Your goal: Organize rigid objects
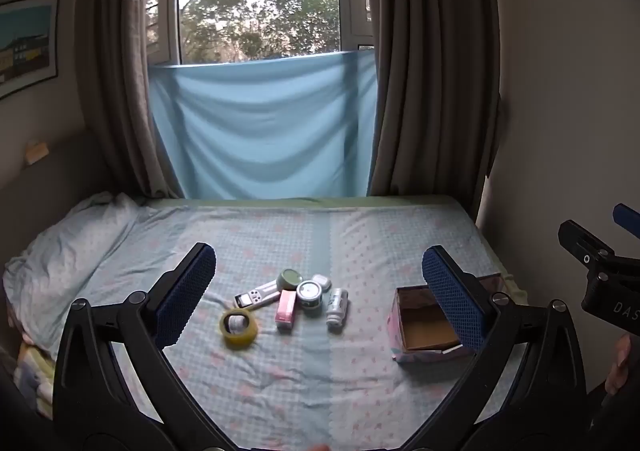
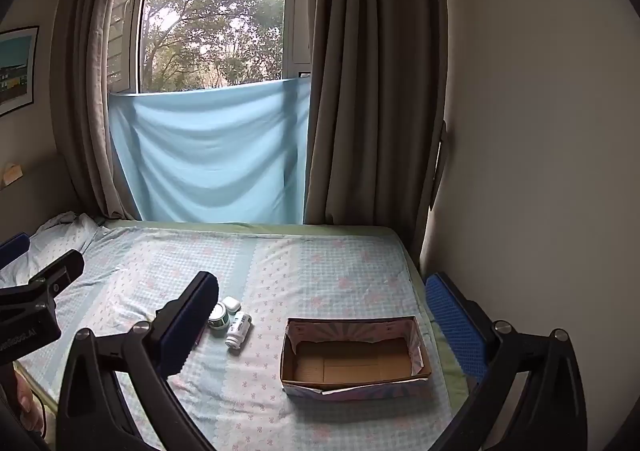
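Note:
Small items lie in a cluster on the bed: a yellow tape roll (image 1: 239, 325), a pink box (image 1: 286, 310), a green-lidded jar (image 1: 291, 279), a round tin (image 1: 310, 293), a white bottle (image 1: 337, 307), a white earbud case (image 1: 322, 282) and a white flat device (image 1: 256, 296). An empty cardboard box (image 2: 354, 357) sits to their right; it also shows in the left wrist view (image 1: 430, 325). My left gripper (image 1: 320, 291) is open and empty above the cluster. My right gripper (image 2: 324, 323) is open and empty above the box. The bottle (image 2: 239, 334) and tin (image 2: 219, 320) show beside its left finger.
The bed (image 1: 280, 235) has a checked sheet and a pillow (image 1: 72, 243) at the left. A blue cloth (image 1: 264, 131) and grey curtains (image 1: 432, 71) hang behind. A wall (image 2: 540, 131) runs along the bed's right edge.

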A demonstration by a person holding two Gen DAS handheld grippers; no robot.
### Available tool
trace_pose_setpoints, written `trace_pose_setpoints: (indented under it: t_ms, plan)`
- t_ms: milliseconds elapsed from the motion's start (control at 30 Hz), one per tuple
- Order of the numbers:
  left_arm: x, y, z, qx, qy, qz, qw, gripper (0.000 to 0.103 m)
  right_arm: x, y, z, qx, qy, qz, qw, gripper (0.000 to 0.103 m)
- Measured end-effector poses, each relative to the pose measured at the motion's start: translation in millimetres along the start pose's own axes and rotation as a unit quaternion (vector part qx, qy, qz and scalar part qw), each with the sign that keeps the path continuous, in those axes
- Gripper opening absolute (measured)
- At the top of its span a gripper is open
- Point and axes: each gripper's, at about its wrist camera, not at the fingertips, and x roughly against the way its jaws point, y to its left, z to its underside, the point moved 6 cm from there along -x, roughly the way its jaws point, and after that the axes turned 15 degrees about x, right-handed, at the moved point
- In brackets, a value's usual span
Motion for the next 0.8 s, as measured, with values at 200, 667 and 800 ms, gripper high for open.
trace_pose_setpoints:
  t_ms: [200, 667, 800]
  plan:
    - [1, -9, 3, -0.005, 0.005, 0.006, 1.0000, 0.103, 0, 1, 1, -0.001, -0.003, -0.001, 1.000, 0.103]
    - [11, -8, -1, -0.005, 0.001, 0.019, 0.9998, 0.103, 3, -6, 4, -0.004, -0.009, 0.009, 1.000, 0.103]
    - [10, -9, 0, -0.005, 0.003, 0.020, 0.9998, 0.102, 4, -4, 4, -0.002, -0.008, 0.009, 1.000, 0.103]
